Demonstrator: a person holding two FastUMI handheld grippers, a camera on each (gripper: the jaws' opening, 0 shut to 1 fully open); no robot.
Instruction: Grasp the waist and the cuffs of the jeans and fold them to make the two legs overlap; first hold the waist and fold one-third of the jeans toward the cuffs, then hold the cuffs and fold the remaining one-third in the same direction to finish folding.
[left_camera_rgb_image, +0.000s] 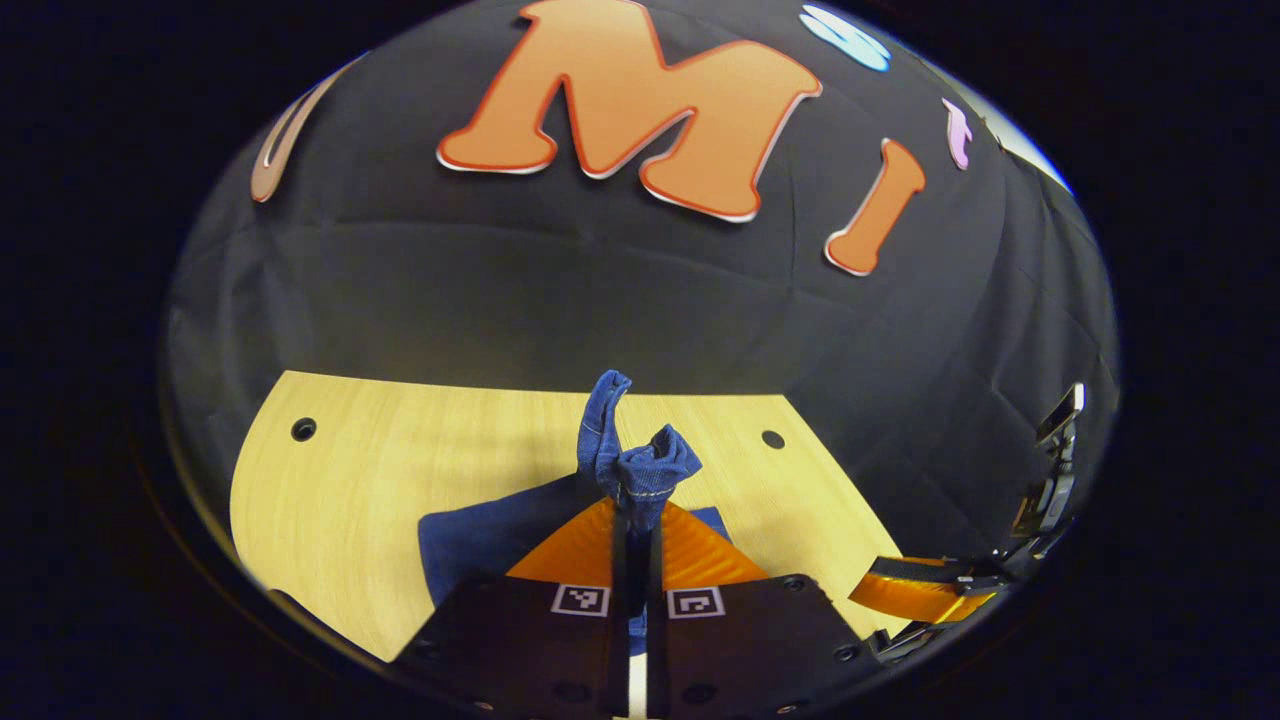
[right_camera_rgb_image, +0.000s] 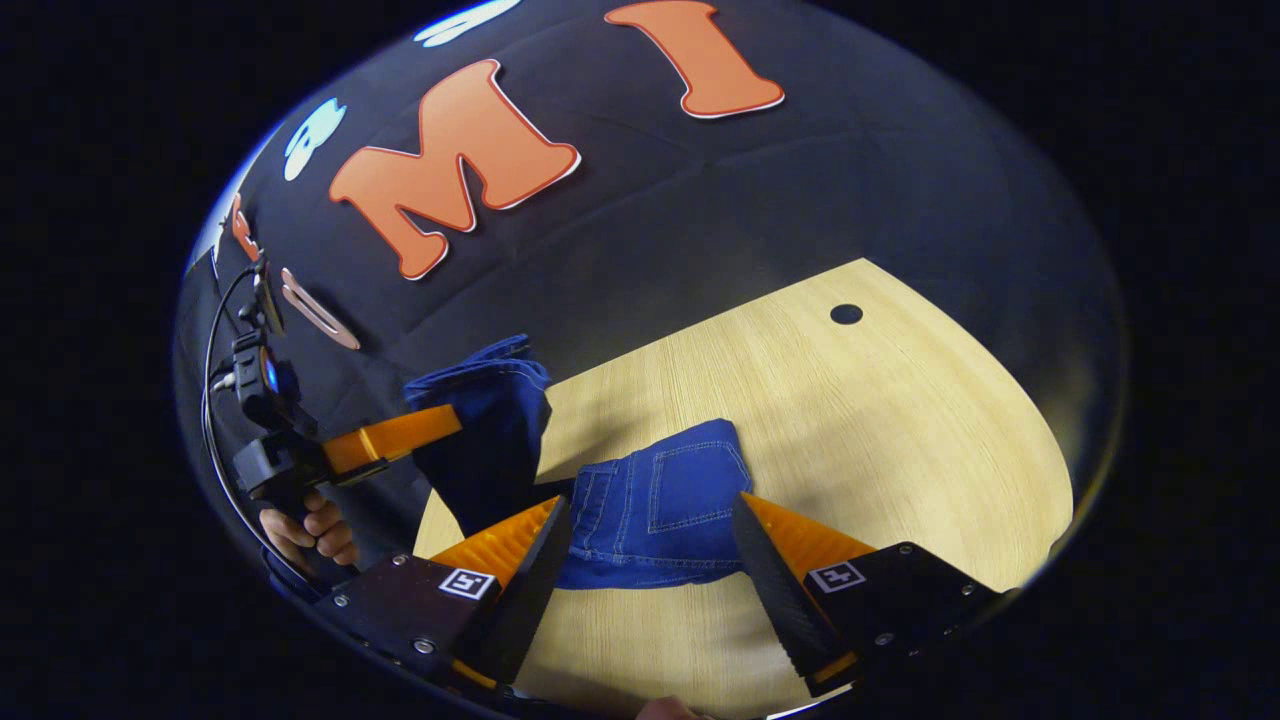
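Jeans (left_camera_rgb_image: 630, 455) in left tongs (left_camera_rgb_image: 637, 520)

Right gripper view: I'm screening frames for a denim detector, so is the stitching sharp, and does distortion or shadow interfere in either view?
Right gripper view: jeans pocket stitching crisp, table edge bowed by fisheye. Left gripper view: pinched denim sharp, soft shadow beside it, table edges curved.

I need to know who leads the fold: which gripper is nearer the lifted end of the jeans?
Left. The left gripper is shut on the lifted end of the jeans. The right gripper is open, over the pocket part lying on the table.
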